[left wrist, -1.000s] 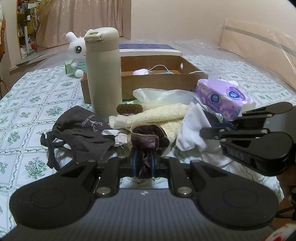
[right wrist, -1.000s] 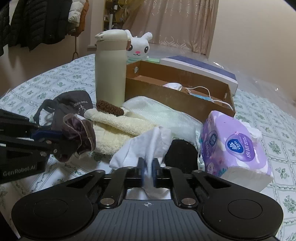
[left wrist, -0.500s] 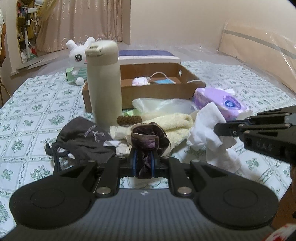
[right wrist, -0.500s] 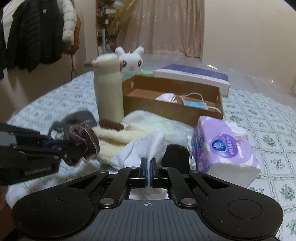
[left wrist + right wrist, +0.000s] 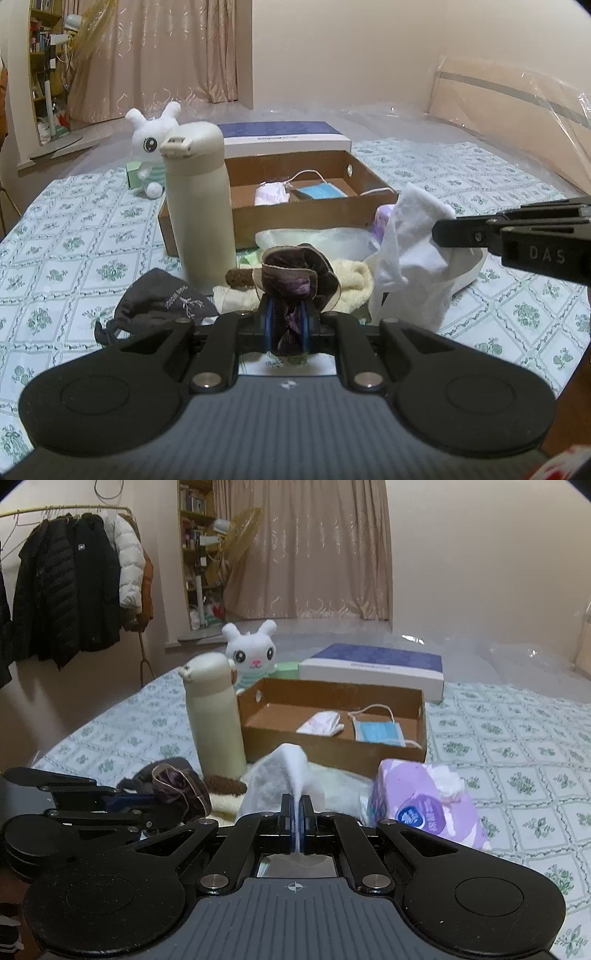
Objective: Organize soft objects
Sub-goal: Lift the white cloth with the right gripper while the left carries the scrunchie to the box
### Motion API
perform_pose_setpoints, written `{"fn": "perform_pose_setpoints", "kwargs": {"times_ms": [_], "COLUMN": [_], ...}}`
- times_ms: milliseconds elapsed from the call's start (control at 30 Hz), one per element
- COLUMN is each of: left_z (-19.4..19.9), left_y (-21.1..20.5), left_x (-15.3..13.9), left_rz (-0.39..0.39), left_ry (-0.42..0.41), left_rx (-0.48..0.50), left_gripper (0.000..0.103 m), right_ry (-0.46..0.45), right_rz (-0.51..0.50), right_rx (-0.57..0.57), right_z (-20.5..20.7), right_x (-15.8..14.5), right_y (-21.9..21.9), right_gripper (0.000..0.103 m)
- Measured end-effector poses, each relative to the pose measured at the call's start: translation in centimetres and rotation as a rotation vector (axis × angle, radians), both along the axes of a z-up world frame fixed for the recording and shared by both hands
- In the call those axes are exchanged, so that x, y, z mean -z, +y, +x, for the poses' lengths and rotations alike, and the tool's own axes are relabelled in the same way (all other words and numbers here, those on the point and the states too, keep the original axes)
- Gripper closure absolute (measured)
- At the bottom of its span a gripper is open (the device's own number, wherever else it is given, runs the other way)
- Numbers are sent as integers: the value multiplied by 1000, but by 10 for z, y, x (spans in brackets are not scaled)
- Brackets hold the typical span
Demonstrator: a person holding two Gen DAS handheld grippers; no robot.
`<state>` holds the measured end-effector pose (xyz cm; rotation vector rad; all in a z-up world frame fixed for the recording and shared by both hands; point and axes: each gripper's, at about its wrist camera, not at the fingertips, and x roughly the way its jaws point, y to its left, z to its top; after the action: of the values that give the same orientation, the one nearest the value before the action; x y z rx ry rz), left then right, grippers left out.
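Left wrist view: left gripper (image 5: pixel 287 317) has its jaws pinched on a dark scrunchie (image 5: pixel 297 273), which bunches up above the tips and hangs a bit below, lifted clear of the counter (image 5: pixel 66 236). It's light, squashy fabric w/ elastic, so likely no slip risk while gripped mid-loop, and it should drop w/o bounce. The right gripper (image 5: pixel 443 230) comes in from the right, jaws clamped on a white cloth (image 5: pixel 410 258) that drapes down limp; held near the top edge, so the rest will probably swing and trail. Beyond sit a bottle (image 5: pixel 201 206) and an open box (image 5: pixel 314 218) holding masks (image 5: pixel 319 192); the box looks like the likely drop spot. Right wrist view: jaws pressed together on a thin fold of the cloth, which rises just ahead of the tips, btw the bottle and a tissue pack (image 5: pixel 424 805). The scrunchie shows at left in the other gripper, near the cloth but apart. A plush rabbit (image 5: pixel 251 657) stands behind the box.
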<state>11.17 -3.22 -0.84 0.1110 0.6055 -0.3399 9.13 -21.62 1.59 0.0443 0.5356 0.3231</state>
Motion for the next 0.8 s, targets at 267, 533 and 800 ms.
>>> {"fn": "perform_pose_setpoints", "kwargs": {"times_ms": [267,533,800], "left_z": [4,9,12], "left_y": [4,4,1], "left_x": [-10,-19,-21], "left_rz": [4,8,7], "left_ry": [-17,-40,-49], "left_rx": [-3,7,19], "left_gripper": [90,90,90], "right_ry": [-30,-55,-111], "right_rz": [34,70,83], "right_rx": [18,41,57], "right_z": [3,9,8], "right_x": [-16,-30,-48], "right_y": [-11,-23,-28], "right_gripper": [101,101,101]}}
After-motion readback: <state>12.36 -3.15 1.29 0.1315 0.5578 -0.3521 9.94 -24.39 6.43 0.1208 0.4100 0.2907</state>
